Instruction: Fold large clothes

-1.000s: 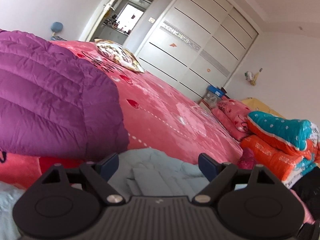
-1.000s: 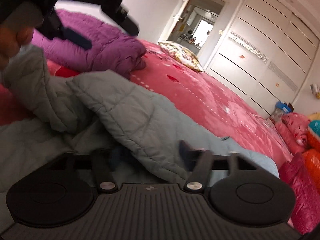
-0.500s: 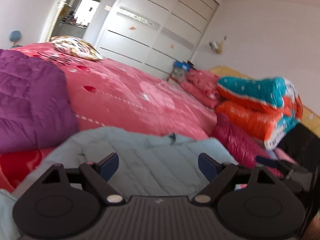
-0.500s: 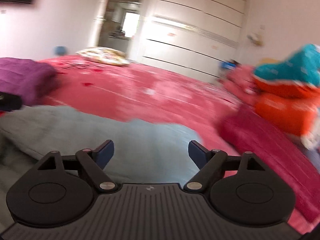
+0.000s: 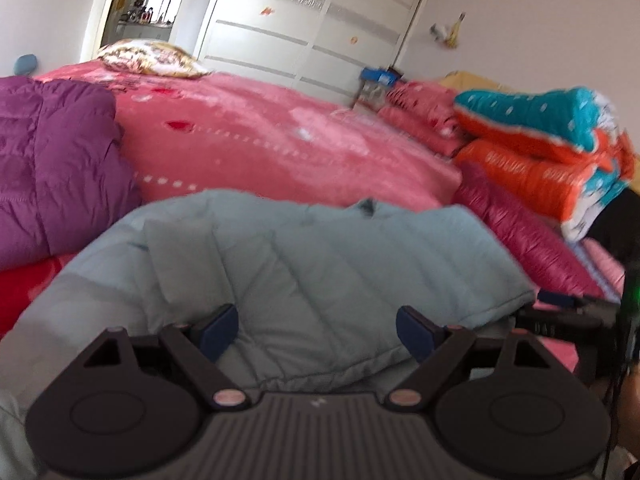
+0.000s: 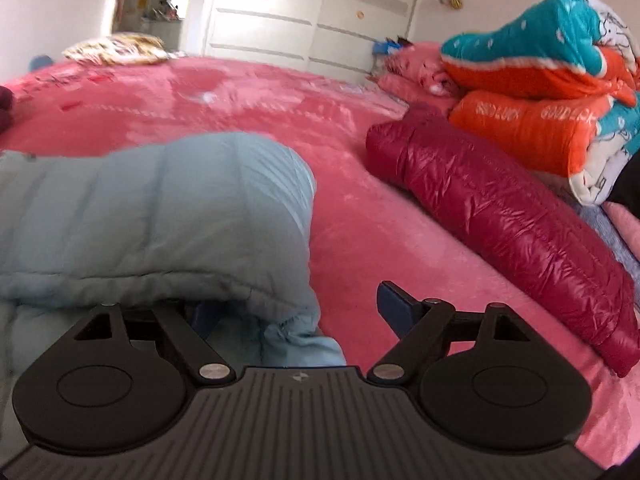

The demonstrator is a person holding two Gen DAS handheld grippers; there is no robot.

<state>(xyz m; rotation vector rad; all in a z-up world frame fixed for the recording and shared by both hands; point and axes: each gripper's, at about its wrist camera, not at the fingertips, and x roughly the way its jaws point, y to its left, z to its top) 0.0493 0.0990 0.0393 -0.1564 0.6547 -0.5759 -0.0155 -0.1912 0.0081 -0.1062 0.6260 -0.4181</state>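
A pale grey-blue quilted down jacket lies folded on the pink bed; it also shows in the right wrist view. My left gripper is open just above the jacket's near part, holding nothing. My right gripper is open at the jacket's right edge; its left finger is tucked under the folded hem and its right finger stands over bare bedspread. The right gripper also shows at the right edge of the left wrist view.
A purple down coat lies left of the jacket. A glossy crimson jacket lies to the right, with stacked orange and teal quilts behind it. A patterned pillow sits at the far end of the pink bedspread.
The jacket's raised fold has been laid down flat. Both grippers swung right and lowered to the jacket. The right gripper, earlier closed in on the fabric, now stands open.
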